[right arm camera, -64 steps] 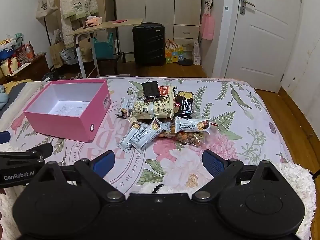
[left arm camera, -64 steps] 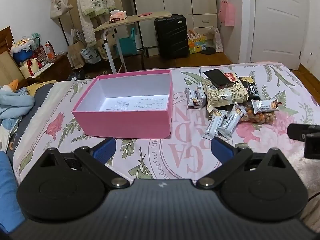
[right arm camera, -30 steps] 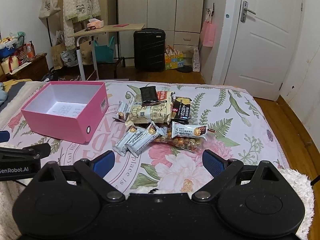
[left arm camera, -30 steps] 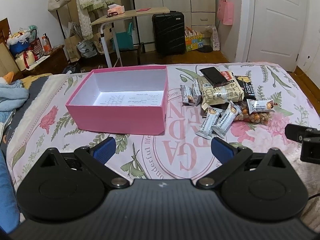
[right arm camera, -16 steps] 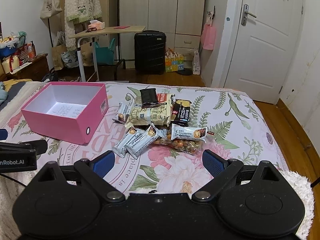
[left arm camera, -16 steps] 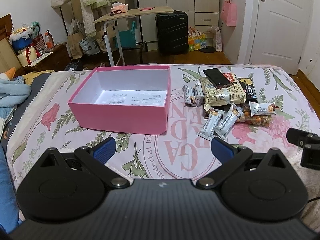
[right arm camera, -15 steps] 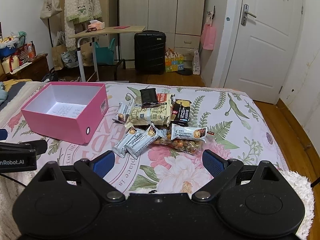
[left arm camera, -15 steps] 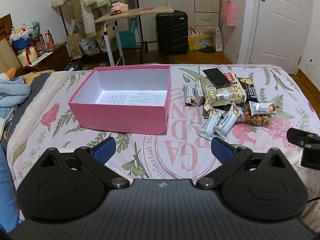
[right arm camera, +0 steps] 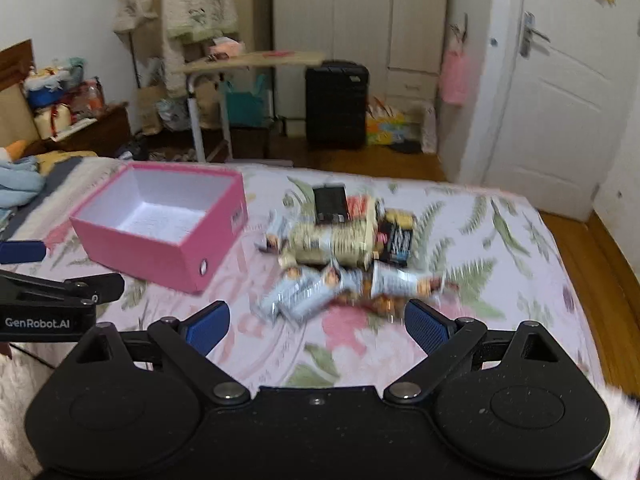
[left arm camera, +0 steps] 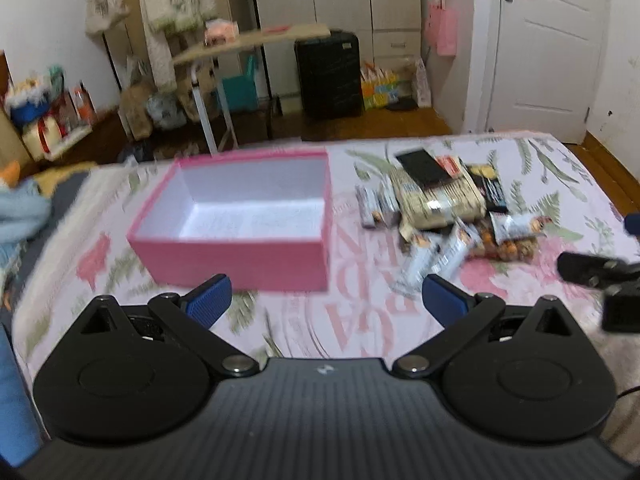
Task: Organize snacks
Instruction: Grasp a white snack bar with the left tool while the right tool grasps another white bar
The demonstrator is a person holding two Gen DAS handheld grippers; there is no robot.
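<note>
An open, empty pink box (left arm camera: 240,216) (right arm camera: 160,224) sits on the floral bedspread. To its right lies a pile of snack packets (left arm camera: 440,212) (right arm camera: 340,248): a large beige pack, a black packet on top, pale bars and a bag of nuts. My left gripper (left arm camera: 326,300) is open and empty, just short of the box's near wall. My right gripper (right arm camera: 316,322) is open and empty, just short of the pale bars (right arm camera: 304,296). Both views are blurred.
The bed's far edge drops to a wooden floor (right arm camera: 360,160). Beyond stand a folding table (right arm camera: 256,60), a black suitcase (right arm camera: 336,104) and a white door (right arm camera: 552,120). Blue bedding (left arm camera: 20,216) lies at the left. The right gripper shows at the left view's right edge (left arm camera: 600,276).
Both grippers have moved forward toward the box and snacks, and the view has blurred. The jaws stay open. Nothing on the bed has moved.
</note>
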